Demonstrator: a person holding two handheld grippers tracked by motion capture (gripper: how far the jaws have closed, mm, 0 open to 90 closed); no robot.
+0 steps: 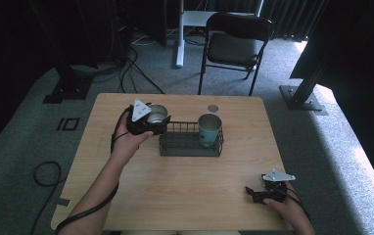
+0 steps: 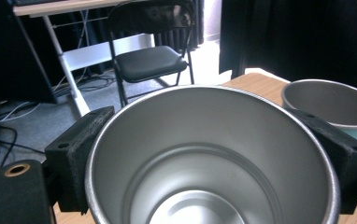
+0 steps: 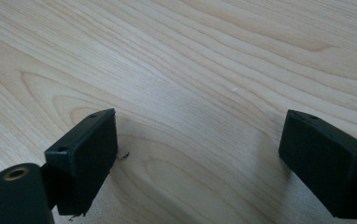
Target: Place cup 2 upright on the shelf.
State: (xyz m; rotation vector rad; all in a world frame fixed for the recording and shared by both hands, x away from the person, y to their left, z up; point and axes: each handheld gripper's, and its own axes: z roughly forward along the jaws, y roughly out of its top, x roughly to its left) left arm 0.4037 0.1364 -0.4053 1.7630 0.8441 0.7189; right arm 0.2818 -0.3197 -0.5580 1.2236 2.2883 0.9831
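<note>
Cup [image 2: 214, 154] brushed metal; table [image 3: 190, 70] smooth wood

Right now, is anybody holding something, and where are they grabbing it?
The left gripper holds the silver cup, fingers pressed on opposite sides of its wall near the rim. The right gripper holds nothing.

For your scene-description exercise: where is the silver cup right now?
In the high view, the silver cup sits clamped in the left gripper at the wire rack's left end, opposite the teal cup.
</note>
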